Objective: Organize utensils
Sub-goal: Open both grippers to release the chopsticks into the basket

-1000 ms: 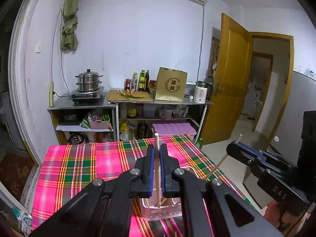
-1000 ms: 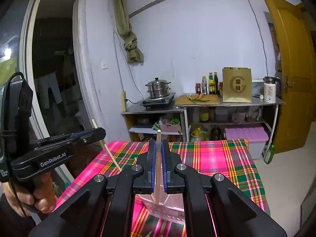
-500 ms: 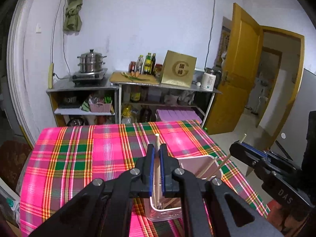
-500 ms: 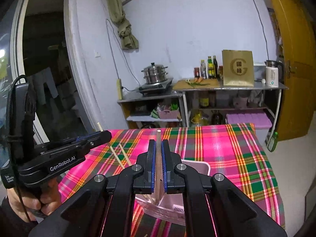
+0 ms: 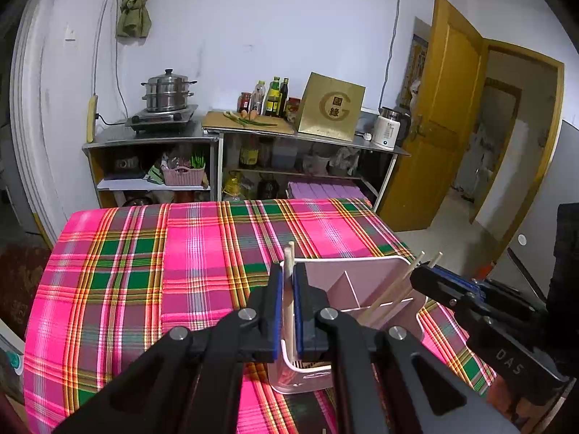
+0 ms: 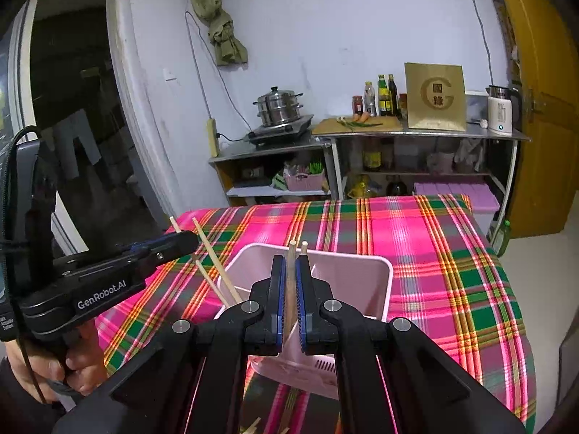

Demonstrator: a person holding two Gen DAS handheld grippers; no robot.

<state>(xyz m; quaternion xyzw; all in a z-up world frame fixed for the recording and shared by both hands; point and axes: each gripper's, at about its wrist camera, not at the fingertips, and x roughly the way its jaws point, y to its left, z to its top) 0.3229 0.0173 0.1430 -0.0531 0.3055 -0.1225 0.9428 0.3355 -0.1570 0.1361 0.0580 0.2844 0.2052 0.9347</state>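
While both grippers stay clamped on chopsticks, left gripper (image 5: pixel 288 311) and right gripper (image 6: pixel 290 307) above the pink holder (image 6: pixel 376 271) on the plaid table (image 5: pixel 144 271), lower each tip well inside a compartment before releasing.

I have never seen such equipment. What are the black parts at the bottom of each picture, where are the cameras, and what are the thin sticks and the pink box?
There is no robot here. A person holds a black hand tool with two fingers in each hand, and a wide-angle camera on each tool looks forward along its fingers. One picture is from the left gripper, the other from the right gripper; each also shows the other tool at its edge. Each gripper is shut on a wooden chopstick: the left chopstick and the right chopstick. Both reach down into the pink utensil holder, which stands on the table with the plaid cloth and already holds another stick.
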